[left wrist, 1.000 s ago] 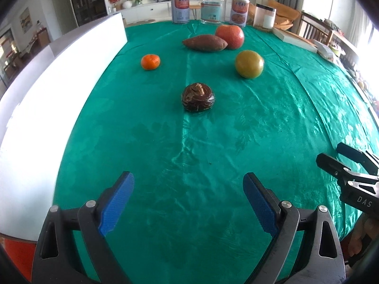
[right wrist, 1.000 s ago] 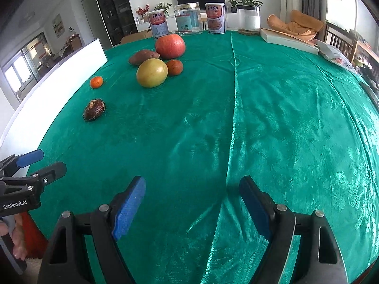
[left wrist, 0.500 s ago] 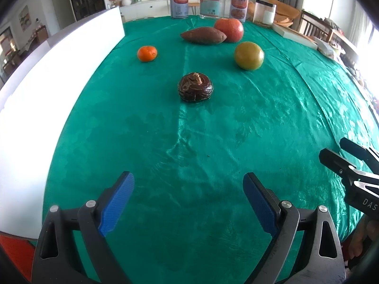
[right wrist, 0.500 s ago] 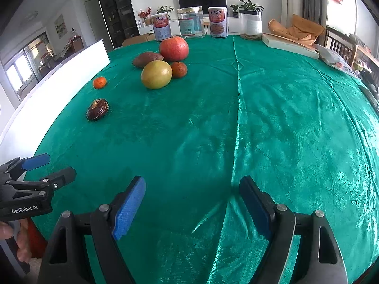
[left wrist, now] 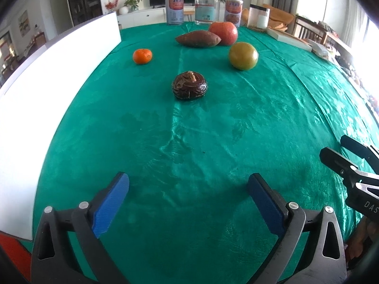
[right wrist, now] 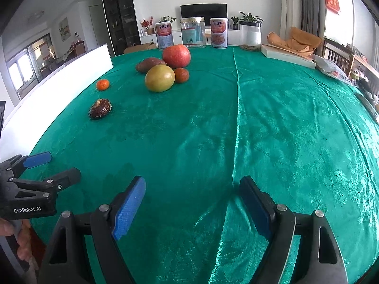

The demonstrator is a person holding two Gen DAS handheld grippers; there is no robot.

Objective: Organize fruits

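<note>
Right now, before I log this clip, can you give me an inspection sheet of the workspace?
Surface: green tablecloth, creased, nothing spilled.
Job's things: dark brown fruit nearest; small orange; yellow-green fruit; sweet potato beside big red fruit; small reddish fruit behind the yellow-green one.
Clutter: two tins and two clear jars along the far edge; white board on the left.
Grippers: left gripper and right gripper both open, empty.
Cables: nothing seen.
Surroundings: living room, television, plants.
</note>
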